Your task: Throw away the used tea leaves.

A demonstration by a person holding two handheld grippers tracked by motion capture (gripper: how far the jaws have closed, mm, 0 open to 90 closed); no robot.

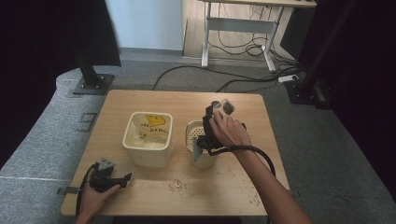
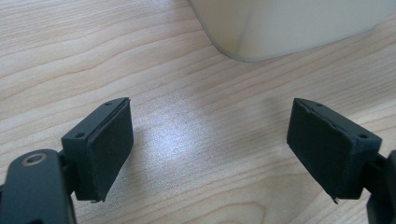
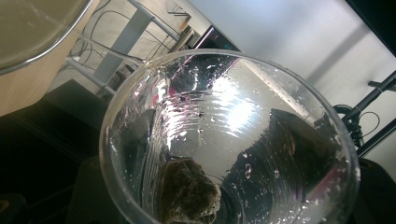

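- High view: right gripper (image 1: 219, 109) raised above the strainer cup (image 1: 200, 142), clamped on a clear glass (image 1: 227, 107) that is tipped on its side; right hand (image 1: 229, 130) wraps the gripper body. Left gripper (image 1: 122, 178) lies low on the table (image 1: 140, 196) near its front left corner, in front of the cream bin (image 1: 148, 139).
- Left gripper view: jaws wide apart, nothing between them, bare wood underneath; bin wall (image 2: 289, 25) just ahead.
- Right gripper view: looks into the wet glass (image 3: 229, 140); a brown lump (image 3: 187, 196) sits at its bottom; jaws show dark through the wall on both sides.
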